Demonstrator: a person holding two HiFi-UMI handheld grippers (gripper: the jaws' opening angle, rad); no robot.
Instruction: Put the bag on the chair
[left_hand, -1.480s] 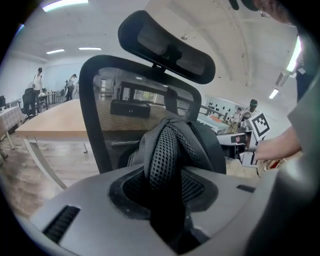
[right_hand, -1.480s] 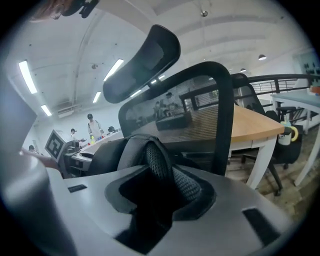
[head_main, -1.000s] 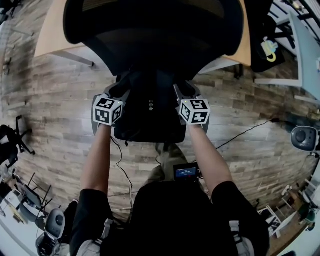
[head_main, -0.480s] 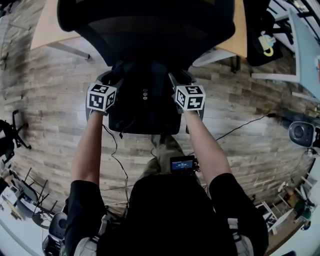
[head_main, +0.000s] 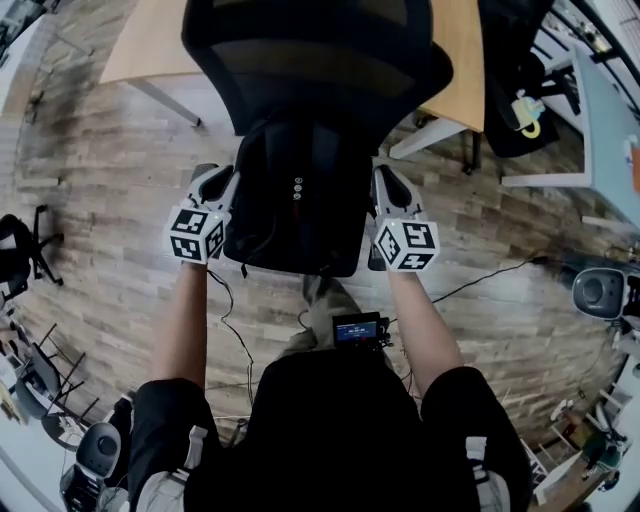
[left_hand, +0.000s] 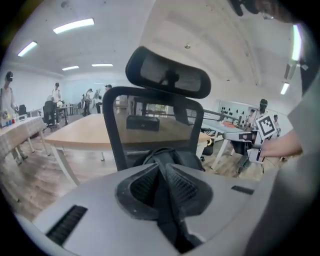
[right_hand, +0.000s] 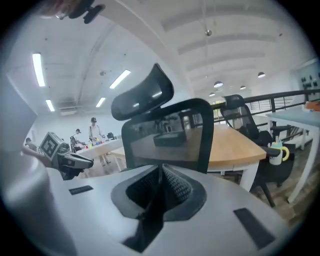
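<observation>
Floor (head_main: 100, 210): wood planks, under everything in the scene.
Tabletop (head_main: 150, 45): light wood, behind the chair.
Chair (head_main: 310, 60): black, mesh backrest with headrest, upright, directly ahead of the person.
Bag (head_main: 295, 215): black, held between both grippers, just in front of the chair backrest; contact with the seat cannot be determined.
Left gripper (left_hand: 162, 175): jaws have just been closing; now narrow, clamped on black bag fabric at the bag's left side.
Right gripper (right_hand: 159, 182): jaws have just been closing; now narrow, clamped on black bag fabric at the bag's right side.
Cable (head_main: 480, 275): black, lying on the floor at right.
</observation>
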